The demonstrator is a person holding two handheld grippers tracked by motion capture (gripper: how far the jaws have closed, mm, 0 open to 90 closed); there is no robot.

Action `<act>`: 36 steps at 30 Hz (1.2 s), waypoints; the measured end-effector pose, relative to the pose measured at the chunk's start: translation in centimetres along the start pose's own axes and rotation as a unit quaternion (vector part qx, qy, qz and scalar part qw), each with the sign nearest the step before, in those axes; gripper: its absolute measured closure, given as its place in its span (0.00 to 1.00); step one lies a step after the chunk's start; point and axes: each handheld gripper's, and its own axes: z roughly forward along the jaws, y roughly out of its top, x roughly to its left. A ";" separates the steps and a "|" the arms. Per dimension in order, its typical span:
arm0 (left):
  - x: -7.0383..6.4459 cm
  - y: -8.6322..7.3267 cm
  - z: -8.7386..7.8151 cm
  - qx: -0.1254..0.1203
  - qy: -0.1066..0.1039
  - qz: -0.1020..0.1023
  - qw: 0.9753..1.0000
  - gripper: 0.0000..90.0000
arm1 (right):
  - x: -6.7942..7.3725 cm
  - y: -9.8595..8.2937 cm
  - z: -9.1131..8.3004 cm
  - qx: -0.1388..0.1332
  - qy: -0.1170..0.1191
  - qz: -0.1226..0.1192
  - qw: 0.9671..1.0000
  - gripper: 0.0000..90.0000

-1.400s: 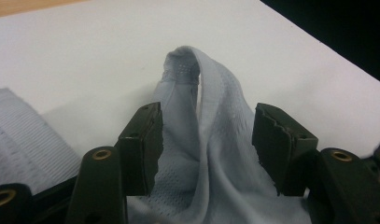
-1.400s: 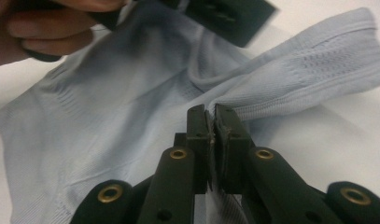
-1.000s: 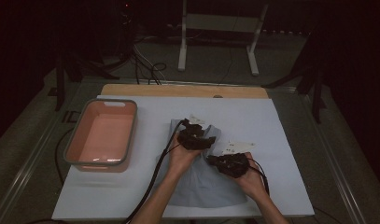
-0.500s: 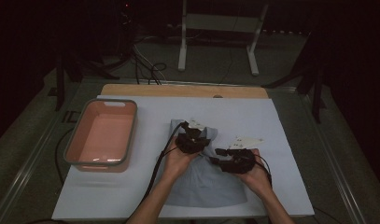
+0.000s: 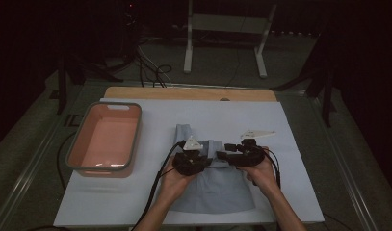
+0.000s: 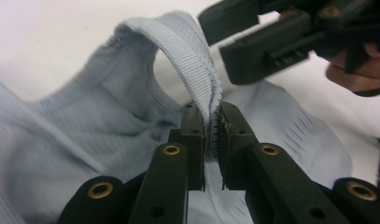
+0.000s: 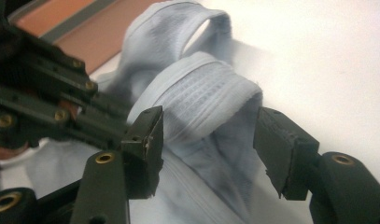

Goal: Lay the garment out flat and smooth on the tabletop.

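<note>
- Left gripper (image 6: 211,140) pinches the light-blue garment's (image 5: 217,192) ribbed hem near the mat's (image 5: 290,125) middle.
- Right gripper (image 7: 206,144) gapes wide, straddling a fold, hands side by side.

One garment (image 5: 214,185), one tub (image 5: 106,139), two grippers.

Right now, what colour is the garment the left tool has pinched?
Pale blue-grey, with a ribbed edge band; the garment shows best in the left gripper view.

pink tub (image 5: 107,139) left on white mat (image 5: 290,130) | wooden board (image 5: 189,93) behind
</note>
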 end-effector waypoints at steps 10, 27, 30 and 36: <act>-0.4 -2.3 0.1 0.014 -0.010 -0.005 1.000 0.90 | 0.3 -0.1 1.2 0.019 0.039 0.022 0.999 0.50; -1.5 -3.5 0.4 0.042 -0.009 0.014 0.999 0.91 | 1.2 0.6 3.5 0.048 0.044 0.045 0.997 0.76; -1.6 -3.6 0.3 0.041 -0.004 0.020 0.999 0.91 | 1.7 0.9 3.9 0.060 0.038 0.041 0.997 0.90; -2.0 -3.8 -0.2 0.026 -0.002 0.027 0.999 0.75 | 2.0 1.2 3.7 0.048 0.015 0.019 0.999 0.96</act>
